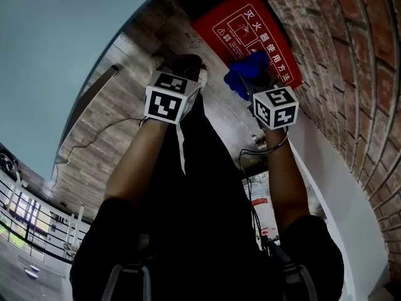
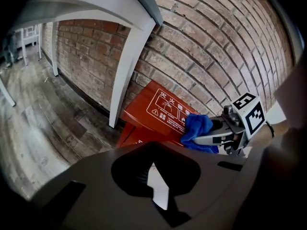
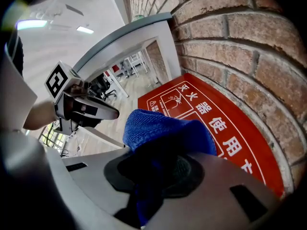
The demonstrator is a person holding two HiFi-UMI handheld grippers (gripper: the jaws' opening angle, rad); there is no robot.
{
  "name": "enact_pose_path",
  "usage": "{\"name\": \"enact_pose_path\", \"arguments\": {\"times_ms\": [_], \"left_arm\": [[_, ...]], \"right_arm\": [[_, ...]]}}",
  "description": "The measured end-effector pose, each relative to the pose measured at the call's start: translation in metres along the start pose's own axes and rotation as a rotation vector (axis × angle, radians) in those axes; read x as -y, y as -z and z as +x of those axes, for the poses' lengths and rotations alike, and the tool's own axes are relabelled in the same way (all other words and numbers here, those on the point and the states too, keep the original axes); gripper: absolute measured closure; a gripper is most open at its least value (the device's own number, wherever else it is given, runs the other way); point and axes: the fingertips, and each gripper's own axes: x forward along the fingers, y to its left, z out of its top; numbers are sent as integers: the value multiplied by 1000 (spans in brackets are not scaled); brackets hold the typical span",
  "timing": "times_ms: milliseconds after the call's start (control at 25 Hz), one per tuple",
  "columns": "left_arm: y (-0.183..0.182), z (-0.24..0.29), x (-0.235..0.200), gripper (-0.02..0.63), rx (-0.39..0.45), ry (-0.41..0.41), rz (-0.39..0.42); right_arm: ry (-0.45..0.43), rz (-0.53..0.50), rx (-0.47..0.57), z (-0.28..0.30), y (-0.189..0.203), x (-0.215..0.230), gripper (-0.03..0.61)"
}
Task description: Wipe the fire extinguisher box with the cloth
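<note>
The red fire extinguisher box (image 1: 250, 30) with white print lies low against the brick wall, also in the left gripper view (image 2: 160, 107) and the right gripper view (image 3: 230, 133). My right gripper (image 1: 252, 85) is shut on a bunched blue cloth (image 1: 243, 74), which hangs just over the box's printed top, close to the print (image 3: 163, 128). The left gripper view shows that cloth (image 2: 196, 127) in the right gripper (image 2: 211, 139). My left gripper (image 1: 182, 74) hangs to the left of the box, off it, and its fingers (image 3: 108, 113) look pressed together with nothing in them.
A brick wall (image 1: 351, 55) runs behind the box. A white slanted post (image 2: 127, 71) stands on the wood floor (image 2: 43, 114) just left of the box. The person's shoe (image 1: 188, 64) is under the left gripper. A cable (image 1: 94, 140) trails over the floor.
</note>
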Motion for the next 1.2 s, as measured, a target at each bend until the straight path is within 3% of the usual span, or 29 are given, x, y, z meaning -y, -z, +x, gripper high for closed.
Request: {"name": "enact_pose_path", "arguments": {"times_ms": [760, 1200], "left_arm": [[10, 5, 9, 609, -26, 18, 15], [10, 8, 10, 609, -32, 33, 20]], "right_arm": [[136, 118, -101, -66, 94, 41, 482], [169, 115, -114, -71, 105, 43, 482]]}}
